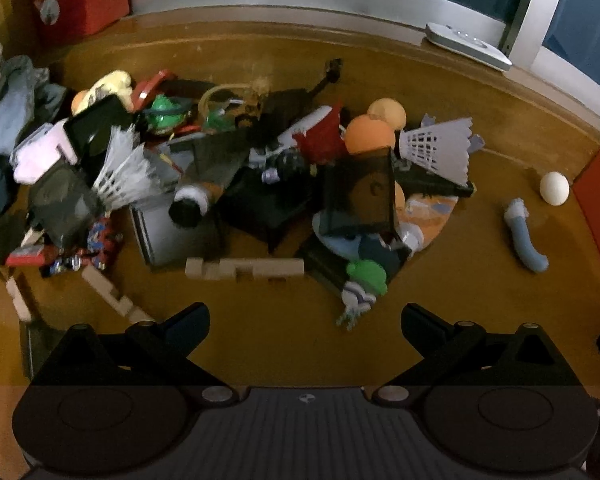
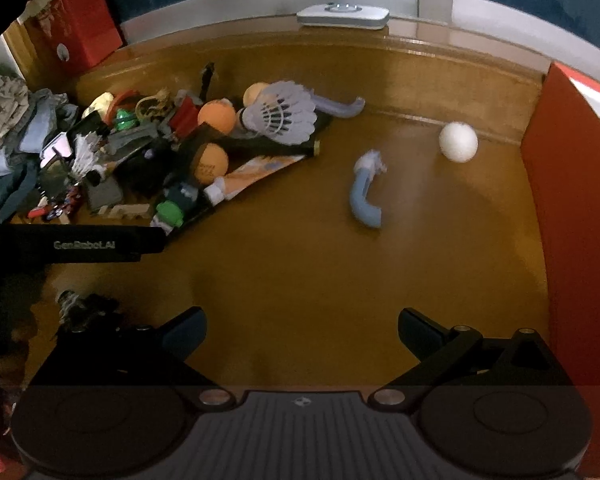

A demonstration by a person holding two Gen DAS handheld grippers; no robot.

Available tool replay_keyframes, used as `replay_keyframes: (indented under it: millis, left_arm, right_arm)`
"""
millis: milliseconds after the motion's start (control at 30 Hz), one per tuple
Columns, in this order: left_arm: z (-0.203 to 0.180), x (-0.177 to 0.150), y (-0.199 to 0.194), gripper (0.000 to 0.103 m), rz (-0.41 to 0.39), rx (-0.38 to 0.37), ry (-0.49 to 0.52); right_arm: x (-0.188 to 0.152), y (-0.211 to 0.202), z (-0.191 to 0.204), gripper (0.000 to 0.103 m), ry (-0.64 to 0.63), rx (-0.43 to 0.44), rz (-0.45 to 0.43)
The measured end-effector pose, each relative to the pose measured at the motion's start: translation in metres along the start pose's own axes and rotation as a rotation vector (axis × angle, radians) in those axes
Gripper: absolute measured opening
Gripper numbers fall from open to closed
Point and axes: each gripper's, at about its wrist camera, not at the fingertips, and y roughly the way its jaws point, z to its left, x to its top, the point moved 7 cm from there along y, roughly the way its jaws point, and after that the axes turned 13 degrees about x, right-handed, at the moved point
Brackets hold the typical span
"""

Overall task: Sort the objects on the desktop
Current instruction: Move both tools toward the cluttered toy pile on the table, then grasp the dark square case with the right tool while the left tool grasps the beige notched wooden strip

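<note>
A heap of small objects lies on the brown desk (image 1: 280, 340): orange balls (image 1: 370, 136), a white shuttlecock (image 1: 436, 148), a feather shuttlecock (image 1: 124, 172), wooden blocks (image 1: 244, 269), a green-capped toy (image 1: 366, 276). A white ball (image 1: 554, 188) and a blue curved piece (image 1: 526, 236) lie apart at the right. My left gripper (image 1: 306, 322) is open and empty, above the desk just in front of the heap. My right gripper (image 2: 302, 326) is open and empty over bare desk; the white ball (image 2: 458, 142) and blue piece (image 2: 364, 196) lie ahead of it.
A red box (image 2: 572, 216) stands at the right edge and another red box (image 2: 76, 20) at the back left. Crumpled cloth (image 2: 8, 120) lies at the far left. A white device (image 2: 342, 14) sits on the window ledge. The left gripper's black body (image 2: 72, 244) shows in the right wrist view.
</note>
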Motion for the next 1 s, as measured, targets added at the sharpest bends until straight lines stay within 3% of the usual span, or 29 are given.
replay_keyframes:
  millis: [200, 367, 633, 1000]
  left_arm:
    - [-0.005, 0.015, 0.006, 0.103, -0.054, -0.024, 0.046]
    - [-0.002, 0.017, 0.013, 0.103, -0.06, -0.038, 0.06]
    - [0.02, 0.013, 0.016, 0.103, -0.086, -0.018, 0.047]
    - [0.034, 0.001, 0.018, 0.103, -0.08, -0.005, 0.003]
  right_arm:
    - [0.023, 0.01, -0.014, 0.096, -0.001, -0.047, -0.079]
    - [0.046, 0.026, 0.001, 0.086, -0.048, 0.023, -0.092]
    - [0.082, 0.052, 0.026, 0.084, -0.126, 0.134, -0.114]
    - [0.109, 0.104, 0.072, 0.083, -0.319, 0.193, -0.078]
